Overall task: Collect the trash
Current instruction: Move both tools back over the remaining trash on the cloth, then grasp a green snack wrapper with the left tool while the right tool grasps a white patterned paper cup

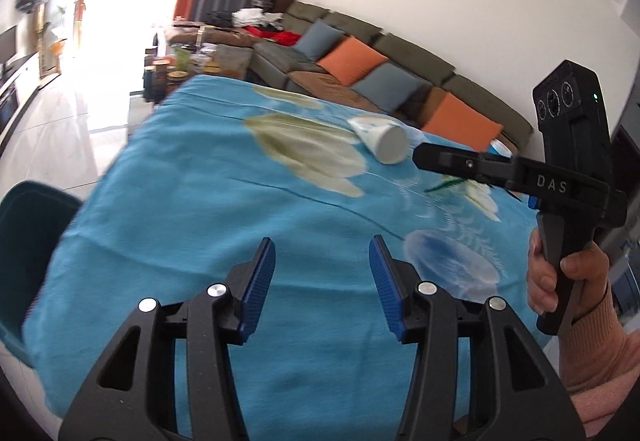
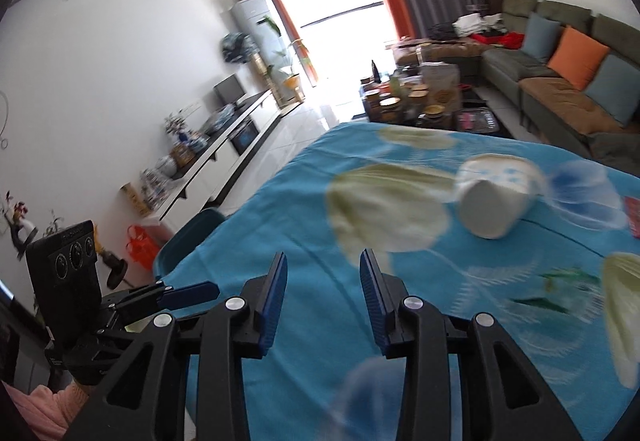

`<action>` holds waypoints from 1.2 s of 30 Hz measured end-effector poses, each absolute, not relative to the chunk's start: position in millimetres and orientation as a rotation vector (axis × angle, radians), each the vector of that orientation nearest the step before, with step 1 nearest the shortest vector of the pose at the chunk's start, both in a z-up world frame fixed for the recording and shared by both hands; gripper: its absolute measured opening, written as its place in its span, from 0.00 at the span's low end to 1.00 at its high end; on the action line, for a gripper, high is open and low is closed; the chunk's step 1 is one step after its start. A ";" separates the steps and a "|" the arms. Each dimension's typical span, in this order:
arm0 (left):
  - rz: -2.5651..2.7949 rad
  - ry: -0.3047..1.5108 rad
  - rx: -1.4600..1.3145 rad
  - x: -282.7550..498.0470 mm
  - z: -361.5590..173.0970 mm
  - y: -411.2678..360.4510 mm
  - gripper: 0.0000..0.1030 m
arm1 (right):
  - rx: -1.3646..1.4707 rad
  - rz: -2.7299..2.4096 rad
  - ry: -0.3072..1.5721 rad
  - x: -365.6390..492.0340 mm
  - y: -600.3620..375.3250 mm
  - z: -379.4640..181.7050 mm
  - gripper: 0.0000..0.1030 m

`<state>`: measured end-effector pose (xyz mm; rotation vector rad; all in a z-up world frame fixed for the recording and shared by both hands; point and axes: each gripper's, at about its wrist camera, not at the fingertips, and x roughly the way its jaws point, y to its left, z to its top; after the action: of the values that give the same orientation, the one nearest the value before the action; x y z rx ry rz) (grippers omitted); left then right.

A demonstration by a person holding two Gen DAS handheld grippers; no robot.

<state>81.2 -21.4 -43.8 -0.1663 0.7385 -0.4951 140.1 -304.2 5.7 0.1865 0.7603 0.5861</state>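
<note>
A white paper cup (image 1: 386, 141) with a blue print lies on its side on the blue flowered tablecloth (image 1: 200, 201), toward the far right. My left gripper (image 1: 322, 241) hangs open over the near part of the cloth with nothing between its blue pads (image 1: 260, 281). My right gripper (image 1: 420, 157), held by a hand (image 1: 560, 281) in a pink sleeve, points at the cup from the right. In the right wrist view, my right gripper (image 2: 324, 255) is open and empty, with the cup (image 2: 494, 201) ahead to its right. The left gripper (image 2: 192, 293) shows at lower left.
A teal chair (image 2: 188, 237) stands at the table's left side. A red packet (image 2: 632, 217) lies at the cloth's right edge. An orange-red bag (image 2: 140, 245) sits on the floor by the TV cabinet (image 2: 224, 145). Beyond are a cluttered coffee table (image 2: 420, 97) and a sofa (image 2: 560, 73).
</note>
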 end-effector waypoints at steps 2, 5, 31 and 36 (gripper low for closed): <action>-0.535 0.746 -0.136 83.8 -44.6 -43.4 0.47 | 0.207 0.549 0.748 140.9 -326.5 5.0 0.35; -0.600 0.761 -0.100 91.2 -46.6 -75.6 0.47 | 0.246 0.493 0.725 143.0 -356.5 5.2 0.35; -0.806 0.821 0.160 170.5 -56.9 -243.4 0.57 | 0.421 0.394 0.734 176.2 -462.1 -28.7 0.38; -0.831 0.846 0.182 176.8 -62.1 -253.3 0.46 | 0.453 0.422 0.791 187.2 -462.8 -41.0 0.38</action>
<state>176.8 -253.3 -62.1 0.1815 0.8461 -0.8310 187.2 -462.8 -41.0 0.4528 0.7911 0.4220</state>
